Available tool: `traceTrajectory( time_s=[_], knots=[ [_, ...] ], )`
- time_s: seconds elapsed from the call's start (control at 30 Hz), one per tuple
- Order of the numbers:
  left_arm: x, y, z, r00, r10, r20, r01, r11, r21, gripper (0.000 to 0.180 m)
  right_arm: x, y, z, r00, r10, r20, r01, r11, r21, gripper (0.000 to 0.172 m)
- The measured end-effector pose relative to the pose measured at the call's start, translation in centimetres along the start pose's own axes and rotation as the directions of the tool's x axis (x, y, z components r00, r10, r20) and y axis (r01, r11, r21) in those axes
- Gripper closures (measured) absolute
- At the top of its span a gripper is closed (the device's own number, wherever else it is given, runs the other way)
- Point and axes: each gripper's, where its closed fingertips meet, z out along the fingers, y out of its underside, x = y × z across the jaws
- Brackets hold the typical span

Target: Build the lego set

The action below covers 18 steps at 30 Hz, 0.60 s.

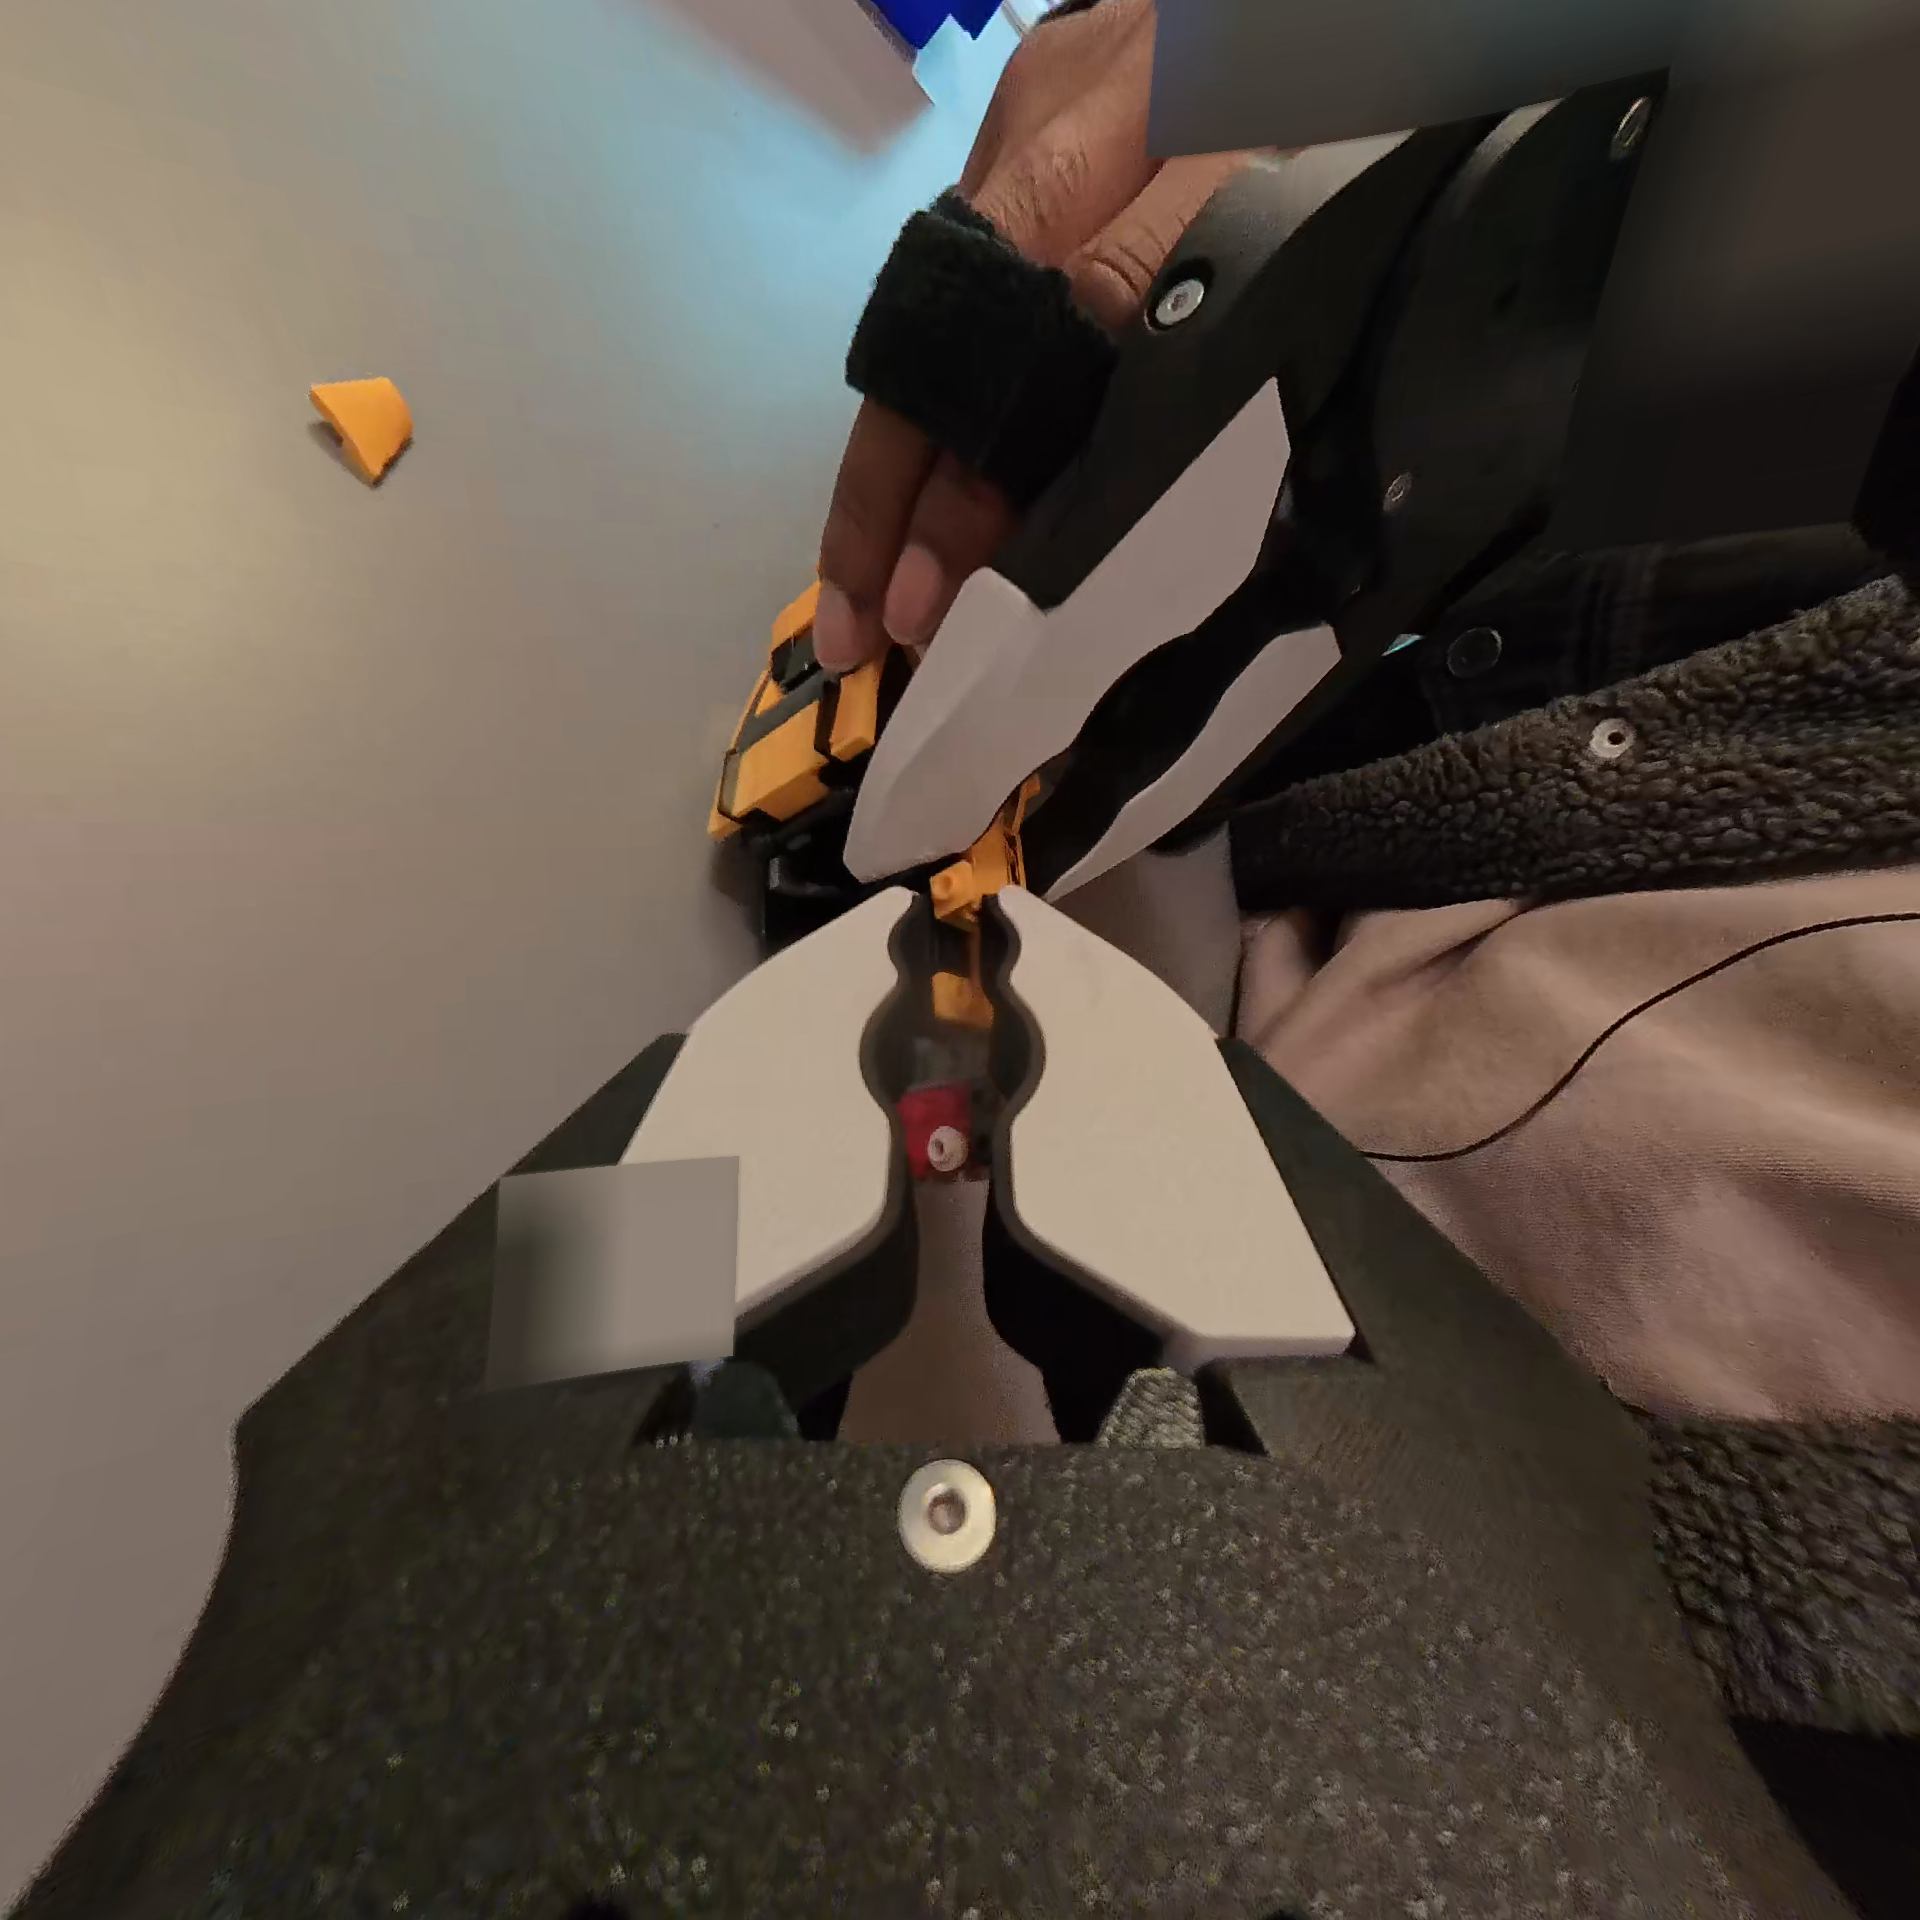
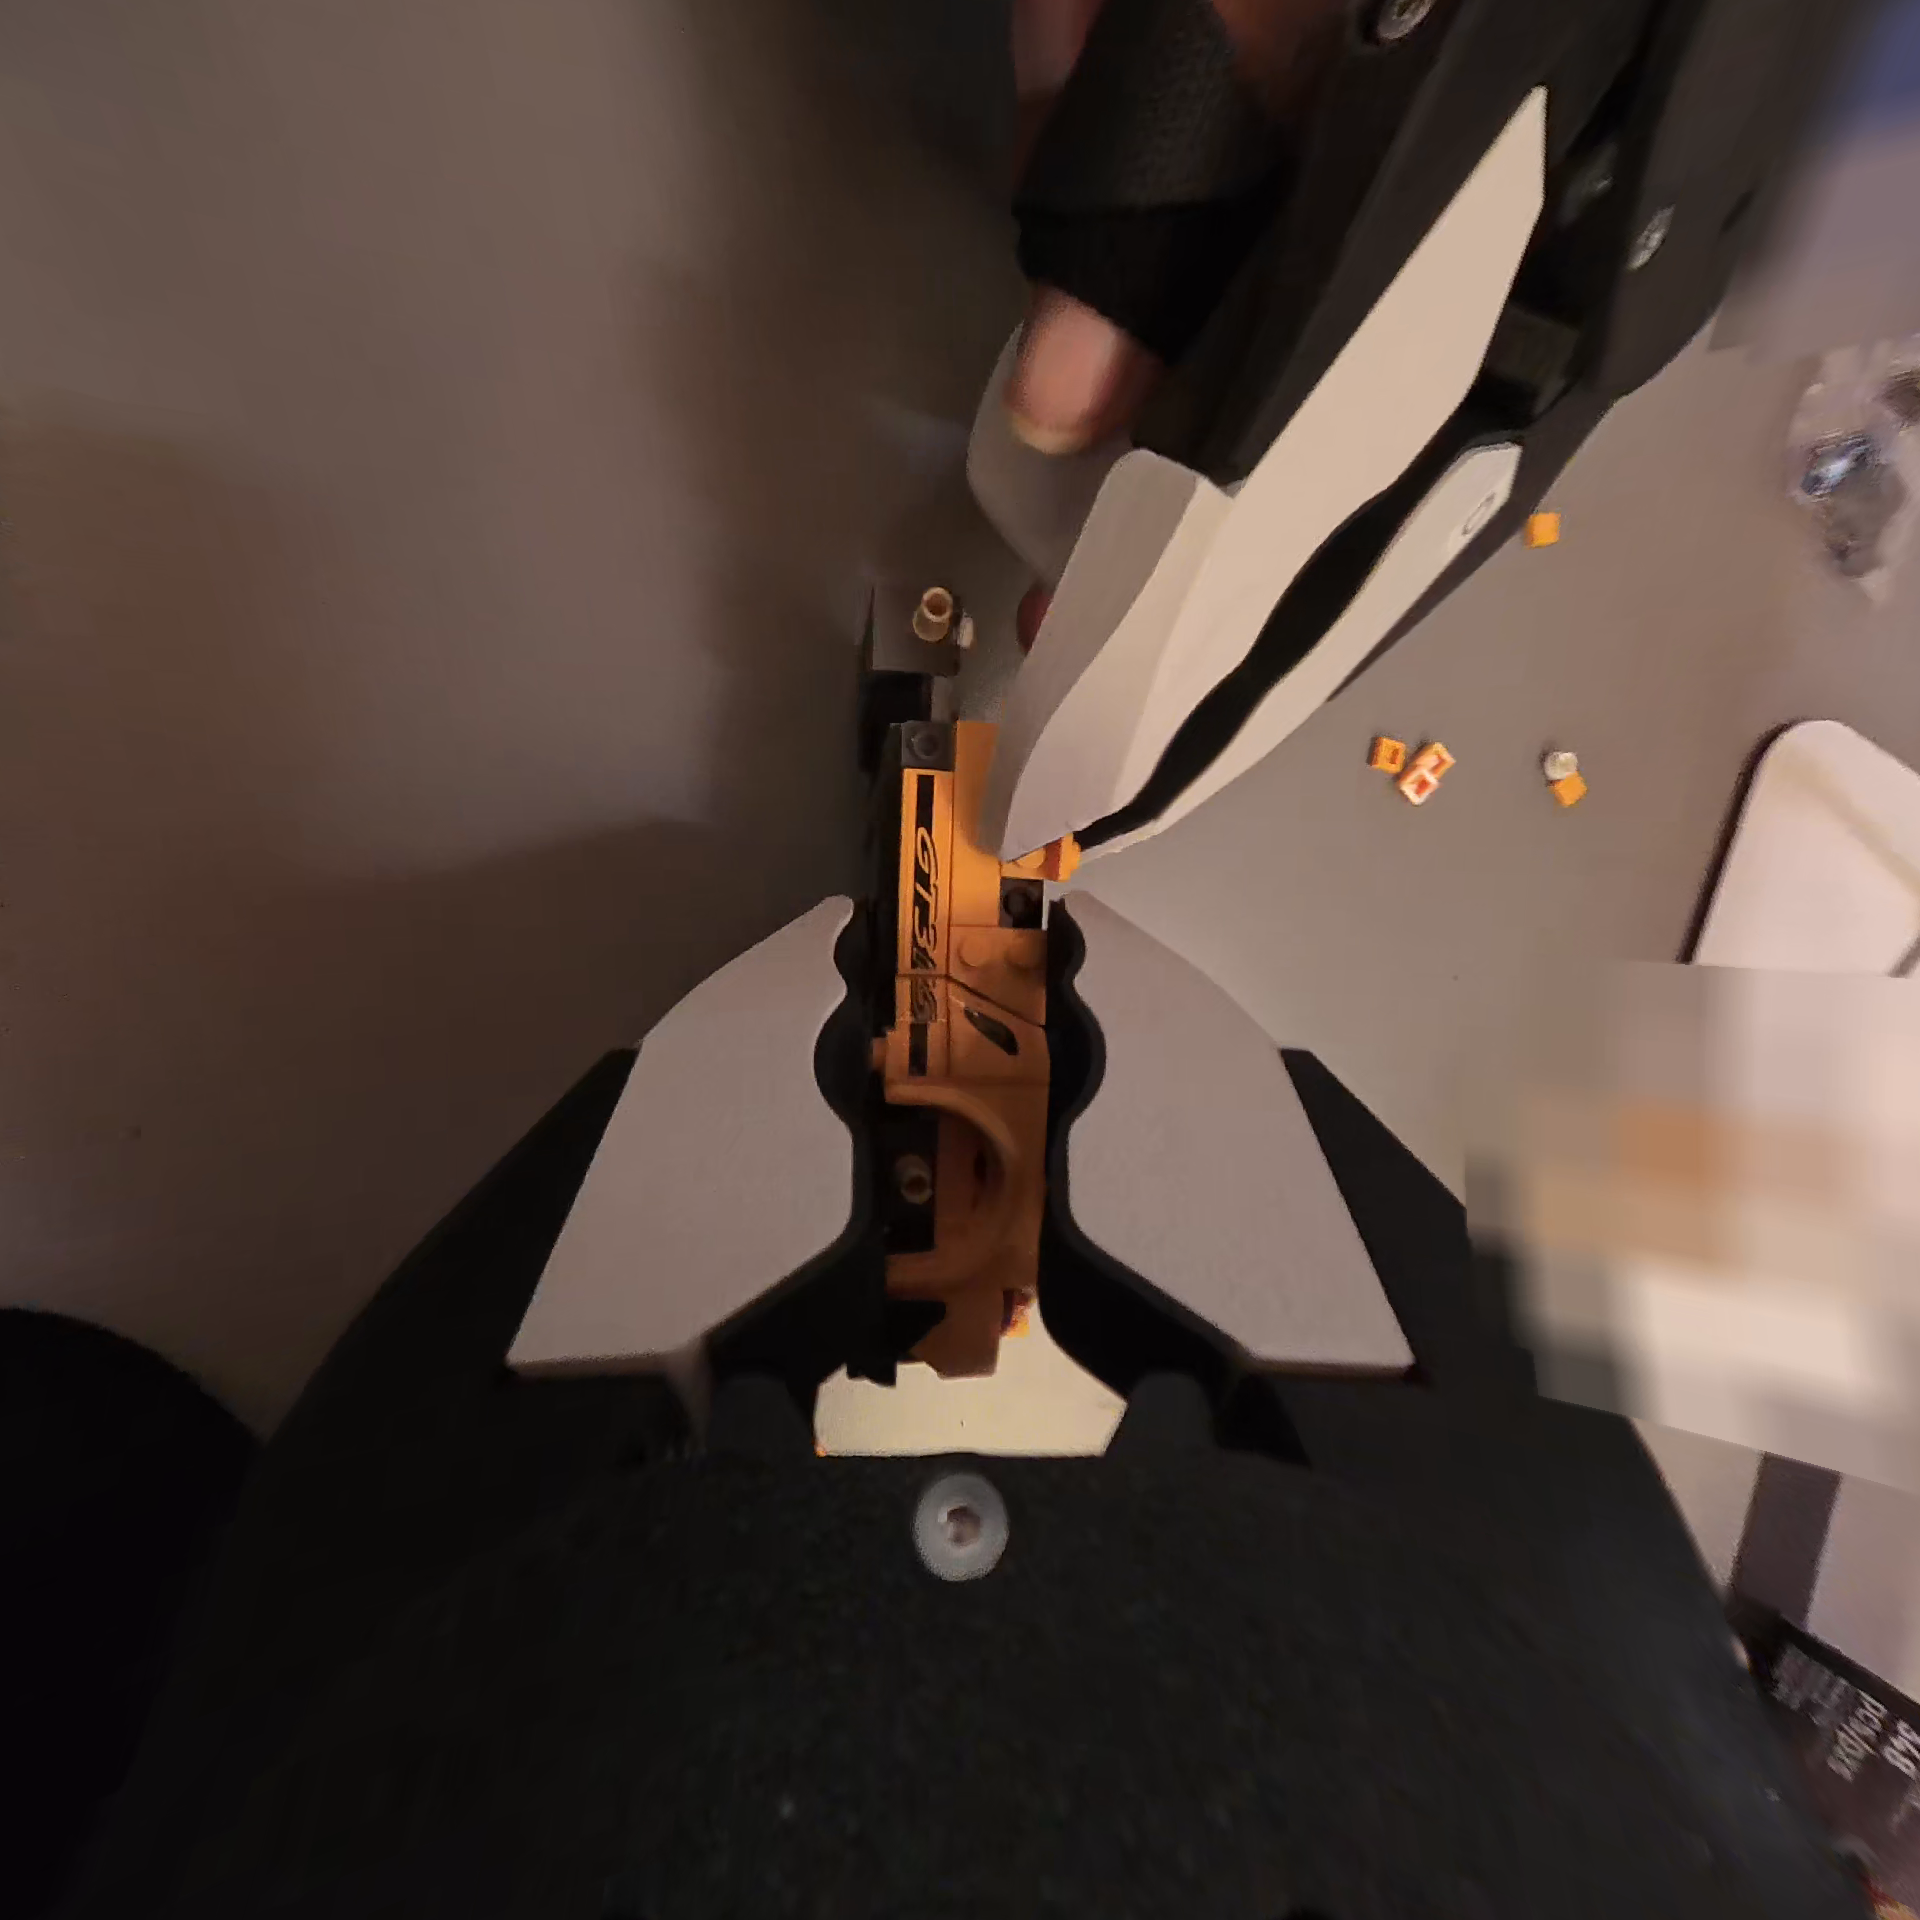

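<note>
The grey table (image 2: 312,520) lies bare to the left of the orange brick-built car (image 2: 956,1091). The right gripper (image 2: 961,904) straddles the car, fingers spread, grip uncertain. The left gripper (image 1: 956,899) pinches a small orange brick (image 2: 1055,854) at the car's edge. Loose orange bricks (image 2: 1413,769) lie well apart, to the right.

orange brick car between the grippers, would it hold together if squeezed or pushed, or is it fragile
Probably fragile: the orange brick car is built of many snapped-on pieces, and loose bricks already lie on the table. It looks rigid, not floppy. With no wheel visible on its axle pin, it would likely slide rather than roll.
</note>
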Motion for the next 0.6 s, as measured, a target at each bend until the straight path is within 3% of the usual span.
traceTrajectory(
  time_s=[0.13, 0.33, 0.6],
  knots=[
    [0.6, 0.3, 0.3, 0.995, 0.073, 0.074, -0.074, 0.997, 0.004, 0.171, -0.4, -0.3, -0.2, 0.979, -0.071, -0.193, 0.075, 0.997, 0.010, 0.139],
    [1.3, 1.0, 1.0, 0.966, 0.194, 0.172, -0.195, 0.981, -0.017, 0.171, -1.1, -0.4, -0.4, 0.873, -0.196, -0.446, 0.194, 0.980, -0.052, 0.140],
    [1.6, 1.8, 1.8, 0.915, 0.319, 0.246, -0.327, 0.945, -0.008, 0.172, -1.9, -0.3, -0.2, 0.768, -0.267, -0.583, 0.250, 0.962, -0.110, 0.141]
  ],
)
